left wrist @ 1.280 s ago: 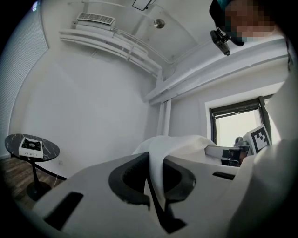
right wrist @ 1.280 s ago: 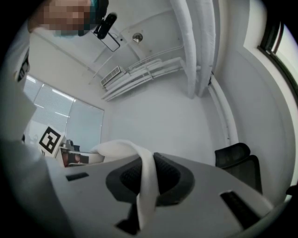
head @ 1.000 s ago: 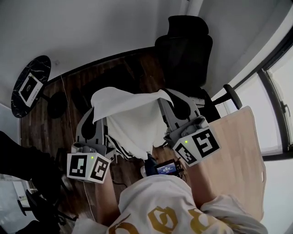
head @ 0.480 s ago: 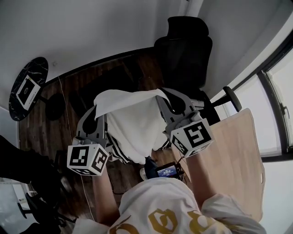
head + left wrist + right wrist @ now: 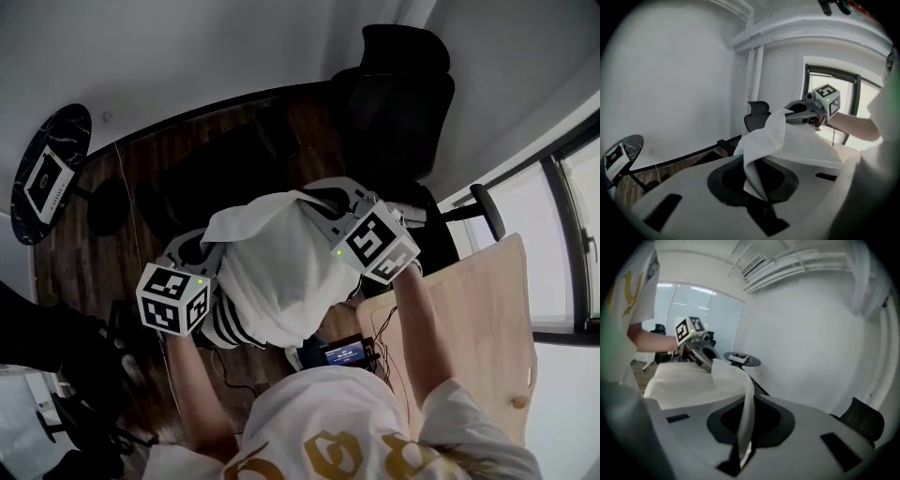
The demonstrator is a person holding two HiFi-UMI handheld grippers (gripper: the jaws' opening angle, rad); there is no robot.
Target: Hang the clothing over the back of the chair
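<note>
A white garment (image 5: 281, 272) with a striped hem hangs stretched between both grippers, above the wooden floor and short of the black office chair (image 5: 403, 103). My left gripper (image 5: 217, 236) grips its left top corner. The jaws are opening slightly, but the cloth (image 5: 801, 145) is still pinched between them (image 5: 757, 187). My right gripper (image 5: 317, 202) is shut on the right top corner, and a strip of cloth (image 5: 689, 380) runs out of its jaws (image 5: 743, 446). The chair's back (image 5: 757, 115) stands beyond the garment; the chair (image 5: 862, 420) also shows at the lower right of the right gripper view.
A round dark marble side table (image 5: 47, 173) with a card on it stands at the far left. A light wooden desk (image 5: 478, 319) lies at the right, below a window. A small lit device (image 5: 347, 352) hangs at the person's chest. White walls close off the space behind the chair.
Both grippers have come down and moved forward toward the chair, carrying the garment. Both have tilted downward and rolled, so their marker cubes show different faces.
</note>
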